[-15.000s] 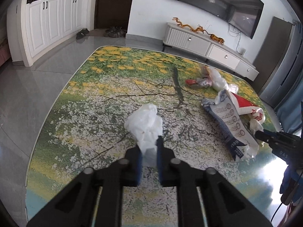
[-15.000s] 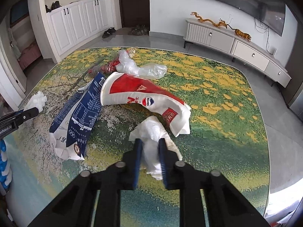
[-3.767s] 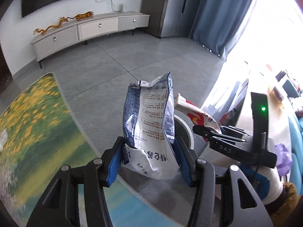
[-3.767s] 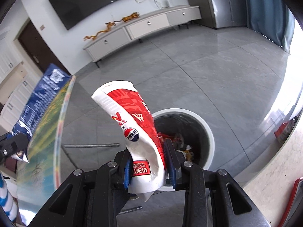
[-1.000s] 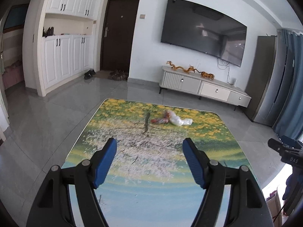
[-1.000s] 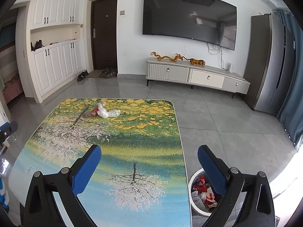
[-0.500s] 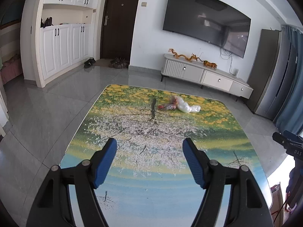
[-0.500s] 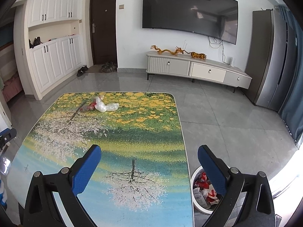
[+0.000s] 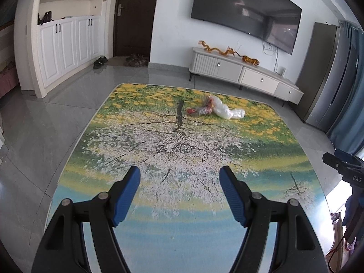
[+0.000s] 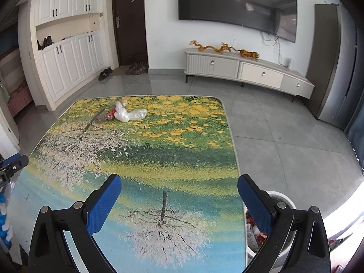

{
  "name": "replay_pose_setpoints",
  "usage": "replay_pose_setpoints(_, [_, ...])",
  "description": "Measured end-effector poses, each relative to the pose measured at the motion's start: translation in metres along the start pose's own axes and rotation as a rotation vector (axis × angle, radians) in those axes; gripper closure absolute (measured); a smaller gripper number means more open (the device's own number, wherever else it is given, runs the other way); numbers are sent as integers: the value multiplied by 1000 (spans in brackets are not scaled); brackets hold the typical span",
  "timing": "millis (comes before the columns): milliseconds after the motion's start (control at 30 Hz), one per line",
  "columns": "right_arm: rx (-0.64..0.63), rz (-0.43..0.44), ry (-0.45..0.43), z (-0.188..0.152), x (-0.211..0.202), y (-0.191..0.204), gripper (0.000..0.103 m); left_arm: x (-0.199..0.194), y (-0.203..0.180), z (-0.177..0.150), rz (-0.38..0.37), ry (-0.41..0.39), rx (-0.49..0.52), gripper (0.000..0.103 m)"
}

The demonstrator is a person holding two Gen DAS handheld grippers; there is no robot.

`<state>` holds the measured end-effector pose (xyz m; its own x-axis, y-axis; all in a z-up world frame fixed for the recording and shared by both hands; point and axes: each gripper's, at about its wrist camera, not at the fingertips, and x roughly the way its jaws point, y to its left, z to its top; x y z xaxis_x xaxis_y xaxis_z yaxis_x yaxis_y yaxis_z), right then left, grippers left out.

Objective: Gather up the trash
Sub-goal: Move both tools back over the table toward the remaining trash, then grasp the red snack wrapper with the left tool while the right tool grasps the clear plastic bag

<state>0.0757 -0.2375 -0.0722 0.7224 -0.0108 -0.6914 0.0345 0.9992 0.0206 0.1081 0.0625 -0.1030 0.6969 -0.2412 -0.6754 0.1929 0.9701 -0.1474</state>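
Both the left gripper (image 9: 179, 175) and right gripper (image 10: 178, 183) gape wide and empty, clear plastic bag (image 9: 224, 111) far ahead across the table (image 9: 159, 223), bin (image 10: 282, 202) beside the right one

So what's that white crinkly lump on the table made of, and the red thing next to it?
The white lump looks like thin, see-through plastic: it is cloudy, wrinkled and shiny in spots. The red thing touching it seems to be a glossy wrapper, probably plastic or foil, though it is too blurred to be sure. The table looks like smooth printed glass.
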Motion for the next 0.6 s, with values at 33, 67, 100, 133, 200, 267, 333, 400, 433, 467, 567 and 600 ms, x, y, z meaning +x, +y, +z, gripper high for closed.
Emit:
replay_pose_setpoints(33, [-4, 8, 3, 2, 4, 0, 1, 5, -1, 3, -7, 5, 6, 33])
replay_pose_setpoints(67, [-7, 22, 7, 4, 10, 0, 1, 9, -1, 5, -13, 7, 13, 33])
replay_pose_setpoints(100, [-10, 35, 11, 6, 14, 1, 2, 15, -3, 9, -25, 10, 26, 33])
replay_pose_setpoints(133, [-17, 55, 17, 9, 19, 2, 5, 20, -4, 12, -35, 13, 37, 33])
replay_pose_setpoints(200, [-38, 97, 29, 16, 30, 6, 10, 32, -6, 20, -57, 21, 65, 33])
replay_pose_setpoints(267, [-74, 142, 38, 25, 43, 12, 13, 47, -10, 30, -78, 30, 105, 33])
replay_pose_setpoints(333, [-109, 181, 45, 34, 56, 20, 24, 62, -12, 42, -101, 29, 146, 33])
replay_pose_setpoints(400, [-143, 224, 51, 46, 70, 28, 29, 78, -12, 55, -129, 34, 178, 33])
replay_pose_setpoints(433, [-167, 250, 56, 53, 80, 32, 32, 85, -13, 61, -145, 37, 193, 33])
replay_pose_setpoints(467, [-181, 262, 59, 56, 86, 35, 33, 94, -14, 68, -162, 44, 215, 33])
replay_pose_setpoints(567, [-253, 305, 84, 72, 114, 47, 42, 119, -19, 85, -201, 66, 294, 33])
replay_pose_setpoints(600, [-273, 315, 90, 75, 121, 51, 43, 129, -22, 91, -209, 75, 332, 33])
